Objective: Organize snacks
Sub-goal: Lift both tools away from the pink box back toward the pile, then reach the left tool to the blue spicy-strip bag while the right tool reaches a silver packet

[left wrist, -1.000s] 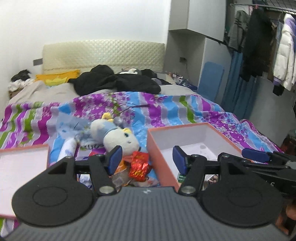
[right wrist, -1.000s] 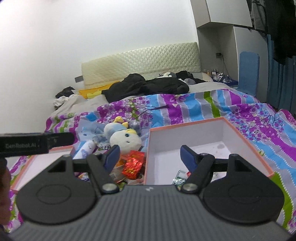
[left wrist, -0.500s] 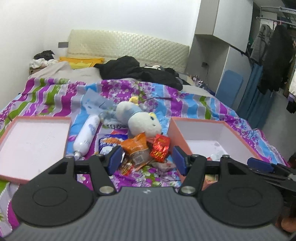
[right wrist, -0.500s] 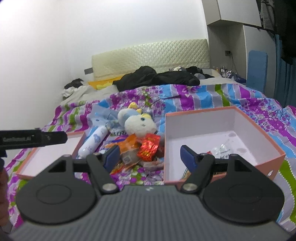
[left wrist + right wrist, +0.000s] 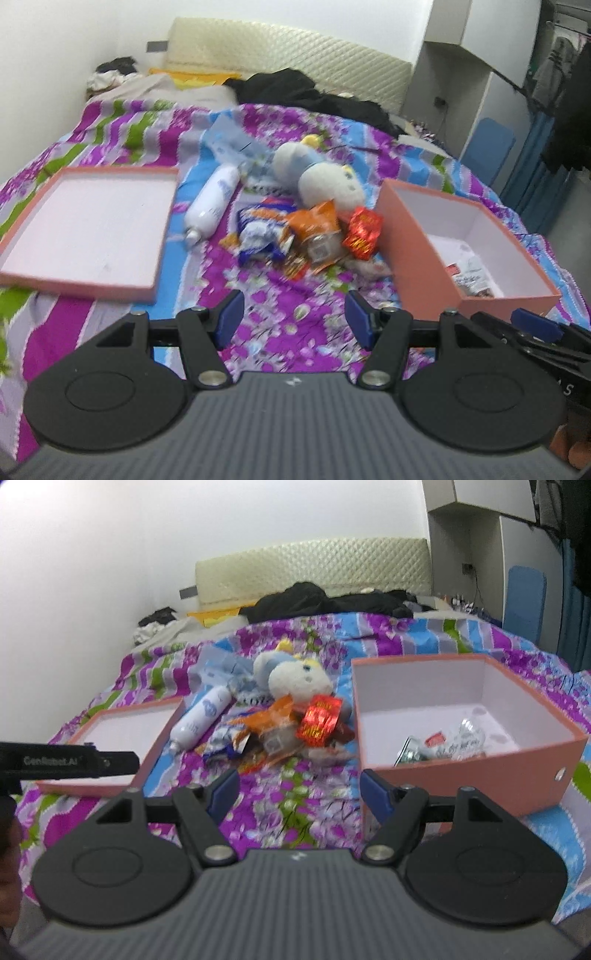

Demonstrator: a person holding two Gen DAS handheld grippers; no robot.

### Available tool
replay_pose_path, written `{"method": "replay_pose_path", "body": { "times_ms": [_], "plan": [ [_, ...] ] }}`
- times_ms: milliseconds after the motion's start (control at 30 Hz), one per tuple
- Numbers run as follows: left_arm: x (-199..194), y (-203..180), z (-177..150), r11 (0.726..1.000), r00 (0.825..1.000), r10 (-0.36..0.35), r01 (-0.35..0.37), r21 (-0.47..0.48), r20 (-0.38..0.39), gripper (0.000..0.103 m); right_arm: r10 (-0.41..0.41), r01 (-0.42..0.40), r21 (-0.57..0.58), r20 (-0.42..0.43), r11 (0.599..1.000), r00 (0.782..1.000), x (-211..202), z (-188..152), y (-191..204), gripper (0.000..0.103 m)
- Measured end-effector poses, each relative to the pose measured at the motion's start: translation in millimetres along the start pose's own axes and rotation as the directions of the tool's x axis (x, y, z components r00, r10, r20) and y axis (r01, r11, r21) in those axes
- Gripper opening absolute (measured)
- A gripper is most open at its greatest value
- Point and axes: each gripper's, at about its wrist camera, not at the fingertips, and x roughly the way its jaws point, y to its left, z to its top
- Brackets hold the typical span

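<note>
On a bed (image 5: pixel 295 332) with a flowered purple quilt, both grippers, left (image 5: pixel 293 314) and right (image 5: pixel 299 788), hover with fingers spread wide and empty. Beyond them a heap of snack packets (image 5: pixel 306 236) lies between a pink lid (image 5: pixel 88 229) and a pink box (image 5: pixel 469 764), beside a plush toy (image 5: pixel 325 177).
</note>
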Motion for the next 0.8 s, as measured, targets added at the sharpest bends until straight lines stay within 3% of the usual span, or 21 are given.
{"method": "replay_pose_path", "body": {
  "times_ms": [267, 800],
  "plan": [
    [14.2, 27.7, -21.3, 0.997, 0.998, 0.053, -0.055, -0.06, -0.042, 0.066, 0.02, -0.021, -0.045, -0.022, 0.999, 1.0, 12.6, -11.8, 26.4, 0.073],
    [90.5, 58.3, -6.7, 0.987, 0.996, 0.081, -0.085, -0.134, -0.035, 0.066, -0.037, 0.037, -0.276, 0.007, 0.96, 0.999, 80.5, -13.5, 60.8, 0.07]
  ]
}}
